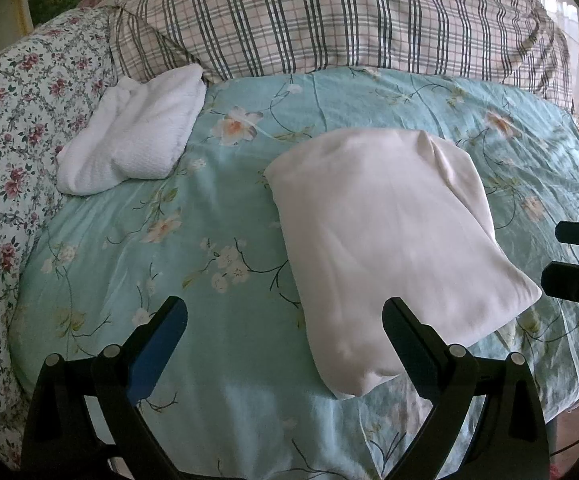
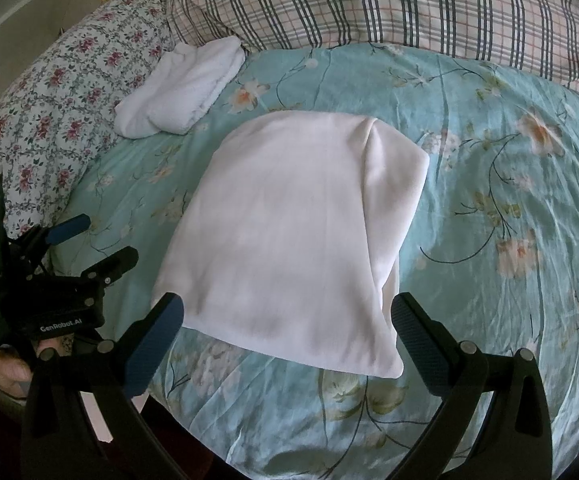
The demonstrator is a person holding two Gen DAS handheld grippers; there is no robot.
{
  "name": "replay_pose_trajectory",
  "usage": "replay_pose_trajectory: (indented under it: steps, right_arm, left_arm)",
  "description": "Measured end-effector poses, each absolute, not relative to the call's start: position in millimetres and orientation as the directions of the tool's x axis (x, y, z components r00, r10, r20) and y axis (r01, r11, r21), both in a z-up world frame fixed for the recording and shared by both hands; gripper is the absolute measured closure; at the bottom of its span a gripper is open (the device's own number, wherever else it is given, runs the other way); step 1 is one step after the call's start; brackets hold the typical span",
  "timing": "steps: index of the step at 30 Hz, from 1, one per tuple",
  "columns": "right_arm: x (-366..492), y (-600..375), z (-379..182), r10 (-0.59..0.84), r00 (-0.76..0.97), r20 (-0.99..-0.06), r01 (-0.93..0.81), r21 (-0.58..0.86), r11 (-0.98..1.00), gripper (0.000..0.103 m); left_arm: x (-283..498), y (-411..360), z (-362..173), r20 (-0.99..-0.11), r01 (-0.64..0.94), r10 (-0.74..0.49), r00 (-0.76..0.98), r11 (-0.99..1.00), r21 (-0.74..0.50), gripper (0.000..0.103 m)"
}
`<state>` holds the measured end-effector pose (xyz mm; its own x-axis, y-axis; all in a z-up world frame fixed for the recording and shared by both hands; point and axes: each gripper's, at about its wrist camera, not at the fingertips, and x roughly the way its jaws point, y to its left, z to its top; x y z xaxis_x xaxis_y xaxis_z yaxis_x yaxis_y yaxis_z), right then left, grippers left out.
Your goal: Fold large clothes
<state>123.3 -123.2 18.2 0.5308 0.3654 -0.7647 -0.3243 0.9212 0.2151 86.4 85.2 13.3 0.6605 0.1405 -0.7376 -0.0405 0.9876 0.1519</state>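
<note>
1. Far left: floral red-and-white patterned quilt (image 2: 61, 92) bunched along the bed edge; not a task item.
2. Left gripper (image 1: 285, 320): jaws spread wide, holding nothing, hovering above the teal floral bedsheet (image 1: 209, 208) just beside the near-left edge of the garment. Also seen from the right wrist view (image 2: 93, 240), apart from the cloth.
3. Upper left: small white textured knit garment, folded into a bundle (image 1: 129, 140), lying against the plaid grey-and-beige duvet (image 1: 349, 20). Looks finished and set aside.
4. Centre: large pale pink soft-fabric garment, folded into a neat rectangle (image 2: 289, 232), flat on the sheet, one layered fold edge along its right side. Nothing is touching it.
5. Right gripper (image 2: 289, 320): fingers wide apart, empty, just short of the garment's near edge.
6. Progress: folding looks essentially complete. Left, at most: one more halving fold or moving it beside the white bundle.
</note>
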Motion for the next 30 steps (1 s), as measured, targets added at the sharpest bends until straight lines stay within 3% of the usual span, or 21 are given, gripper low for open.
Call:
replay_pose_trajectory:
  steps: [30]
  right_arm:
    - [140,-114,17,0.375,0.523,-0.766,-0.339,0.217,0.916,0.000]
  left_arm:
    - [98,88,14,-0.734,-0.038,0.132,0.666,0.989,0.144,0.005]
